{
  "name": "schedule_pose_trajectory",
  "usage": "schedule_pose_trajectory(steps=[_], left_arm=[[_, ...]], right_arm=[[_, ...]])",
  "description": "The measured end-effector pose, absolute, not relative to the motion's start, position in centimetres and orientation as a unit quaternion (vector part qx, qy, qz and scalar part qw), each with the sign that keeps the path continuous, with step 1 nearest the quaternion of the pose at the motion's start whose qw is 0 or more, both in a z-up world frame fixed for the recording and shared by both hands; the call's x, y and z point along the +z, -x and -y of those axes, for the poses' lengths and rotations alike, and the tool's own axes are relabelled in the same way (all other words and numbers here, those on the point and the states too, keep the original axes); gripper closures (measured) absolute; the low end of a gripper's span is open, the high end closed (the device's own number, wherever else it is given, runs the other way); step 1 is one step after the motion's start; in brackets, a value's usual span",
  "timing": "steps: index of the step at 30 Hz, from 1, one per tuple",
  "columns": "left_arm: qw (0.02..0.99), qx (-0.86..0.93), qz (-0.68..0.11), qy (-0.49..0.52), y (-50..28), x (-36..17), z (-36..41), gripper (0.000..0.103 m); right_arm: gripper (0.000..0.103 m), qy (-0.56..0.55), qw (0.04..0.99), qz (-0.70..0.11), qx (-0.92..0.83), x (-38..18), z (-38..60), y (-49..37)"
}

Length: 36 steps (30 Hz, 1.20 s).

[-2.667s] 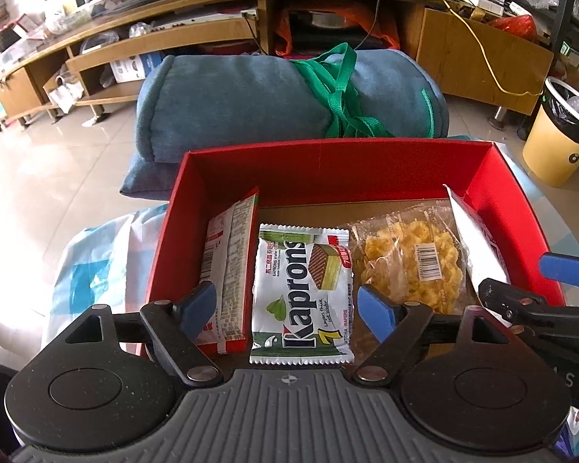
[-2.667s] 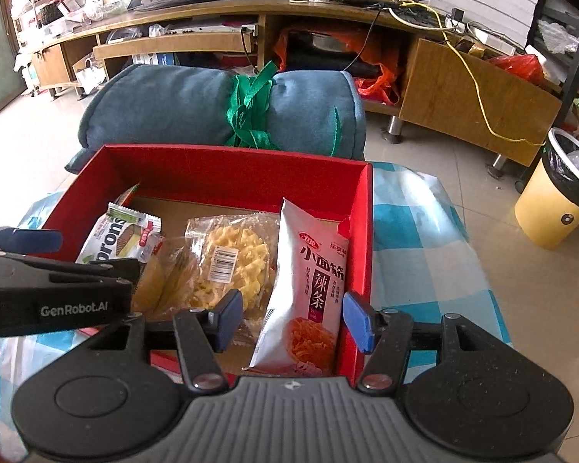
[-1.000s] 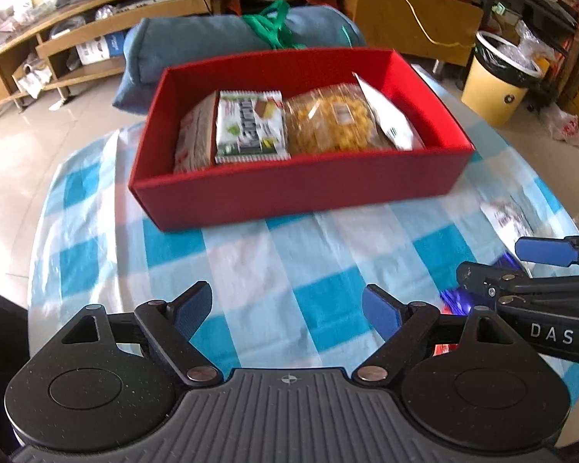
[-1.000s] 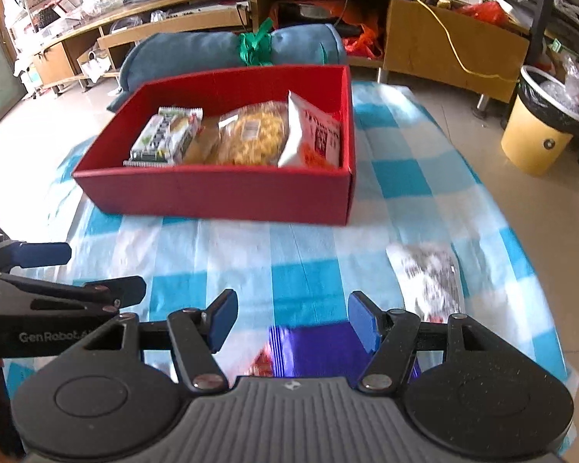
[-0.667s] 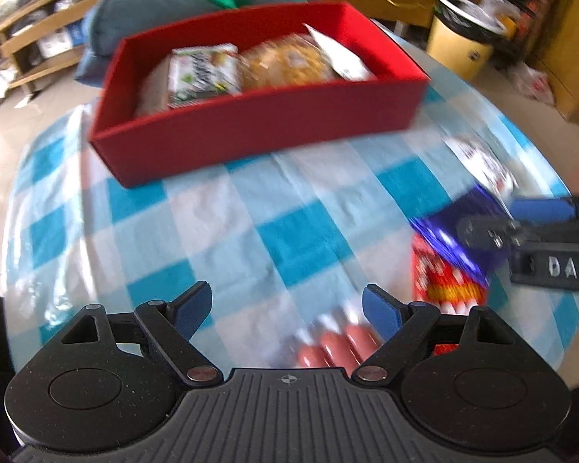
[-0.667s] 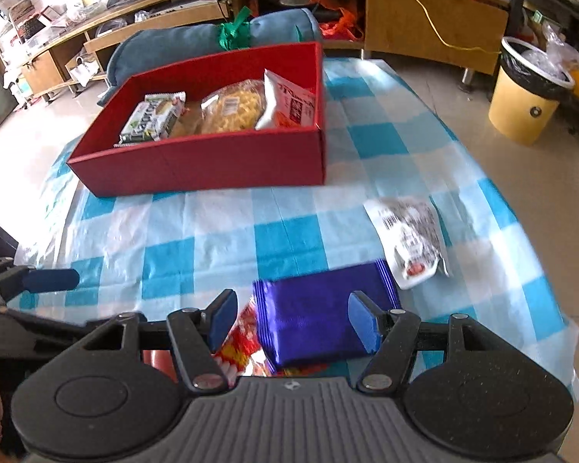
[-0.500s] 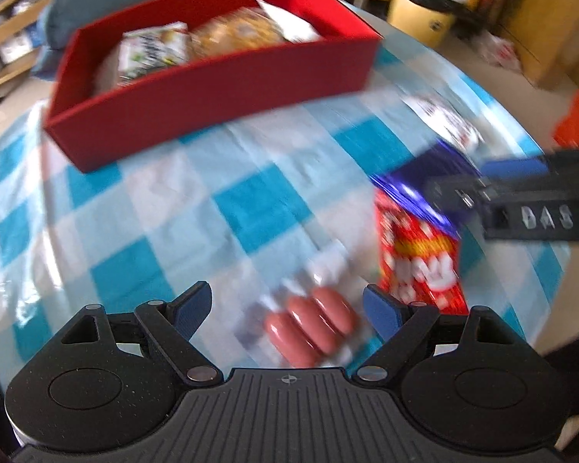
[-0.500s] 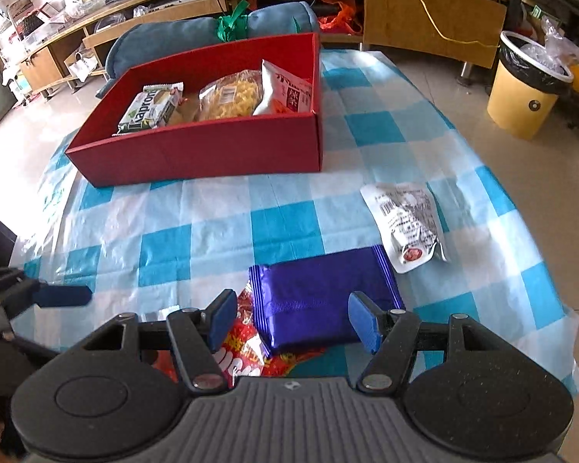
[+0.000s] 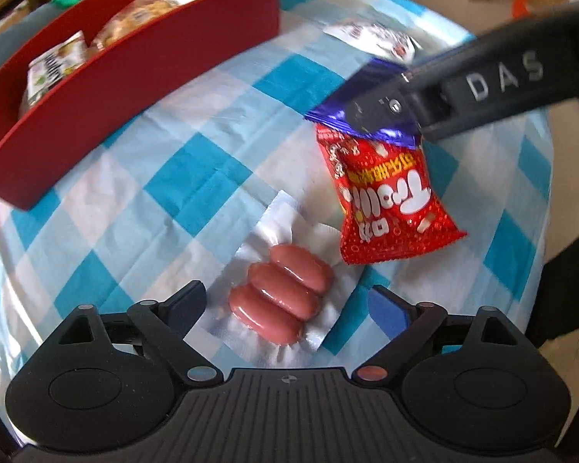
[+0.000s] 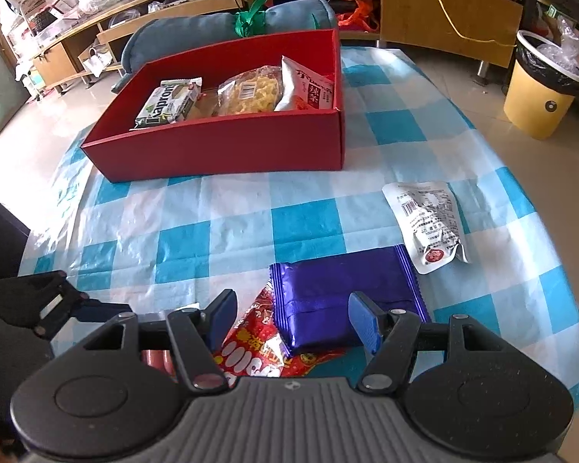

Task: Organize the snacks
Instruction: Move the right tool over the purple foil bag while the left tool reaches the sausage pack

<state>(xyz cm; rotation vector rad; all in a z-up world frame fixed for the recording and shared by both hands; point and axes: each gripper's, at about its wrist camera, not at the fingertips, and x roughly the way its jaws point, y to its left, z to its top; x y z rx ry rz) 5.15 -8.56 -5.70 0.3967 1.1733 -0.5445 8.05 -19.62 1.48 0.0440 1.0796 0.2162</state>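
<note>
Red box at far side of tablecloth, already holding wafers, crackers, spicy strips stood side by side; room left at near wall.

Four snacks still loose near front edge: sausages, red bag, purple pack overlapping red bag, white pouch toward right edge.

Left gripper: jaws released, straddling sausages, we judge lined up for pick.

Right gripper: jaws released, bracketing purple pack — top item, so likely taken first.

Both grippers are low and tilted downward with jaws spread wide, the left gripper beside the right gripper, neither gripping anything.
</note>
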Motion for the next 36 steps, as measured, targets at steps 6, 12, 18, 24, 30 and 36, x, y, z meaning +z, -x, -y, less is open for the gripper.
schedule_pose_trajectory(steps=[6, 12, 18, 24, 30, 36], left_arm=[[0.78, -0.248, -0.544, -0.186, -6.8, -6.4, 8.4, 0.01], [0.792, -0.219, -0.546, -0.162, -5.9, -5.8, 7.0, 0.026], [0.801, -0.183, -0.561, -0.099, -6.1, -5.2, 4.6, 0.036], [0.803, -0.171, -0.563, -0.09, -6.0, -5.1, 4.1, 0.036], [0.802, -0.17, -0.566, -0.091, -6.4, -5.7, 4.8, 0.024], [0.804, -0.164, -0.565, -0.084, -6.4, -5.7, 4.6, 0.029]], right_arm=[[0.044, -0.023, 0.851, -0.515, 0.105, 1.4, 19.6, -8.2], [0.044, -0.025, 0.851, -0.515, 0.103, 1.5, 19.6, -8.4], [0.044, -0.039, 0.846, -0.521, 0.102, 1.3, 20.0, -8.3], [0.044, -0.069, 0.847, -0.522, 0.074, 1.3, 21.6, -8.6], [0.043, -0.077, 0.839, -0.537, 0.051, 0.5, 22.0, -9.7], [0.043, -0.139, 0.823, -0.551, 0.022, 0.0, 24.2, -9.6]])
